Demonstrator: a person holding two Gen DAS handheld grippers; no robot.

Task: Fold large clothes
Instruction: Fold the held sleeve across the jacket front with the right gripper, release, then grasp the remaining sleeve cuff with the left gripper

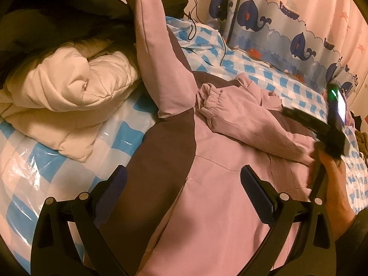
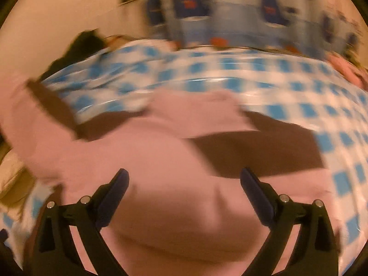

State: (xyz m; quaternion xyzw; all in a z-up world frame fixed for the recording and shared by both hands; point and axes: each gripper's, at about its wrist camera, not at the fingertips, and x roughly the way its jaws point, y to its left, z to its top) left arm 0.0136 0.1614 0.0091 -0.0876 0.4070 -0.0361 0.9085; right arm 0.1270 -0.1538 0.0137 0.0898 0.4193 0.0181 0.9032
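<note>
Nearest the left wrist camera, the left gripper [image 1: 184, 184] stands with its jaws spread wide and nothing between the pads, hanging just above the pink jacket [image 1: 218, 184]; whether the tips brush the fabric cannot be told. On the far left of that view a cream quilted coat [image 1: 69, 105] lies bunched on the blue-and-white checked plastic sheet [image 1: 30, 165] that covers the bed, with a heap of dark clothes [image 1: 57, 11] behind it. Next comes the jacket itself, pink with dark brown panels, spread across the middle of the sheet: one sleeve [image 1: 156, 57] runs up and away toward the wall, and the other sleeve [image 1: 241, 124], with a gathered cuff, is folded across the body. Behind it a black cable [image 1: 195, 20] trails down from a wall socket, and a curtain printed with whales and boats [image 1: 287, 18] hangs along the far side of the bed. At the right edge a hand [image 1: 331, 184] grips the handle of the other tool, which is blurred there. In the right wrist view everything past the fingers is smeared, yet the right gripper [image 2: 184, 184] plainly shows its jaws released and empty, held over the pink jacket [image 2: 161, 161], with the checked sheet [image 2: 253, 78] beyond and the curtain [image 2: 230, 11] at the back.
</note>
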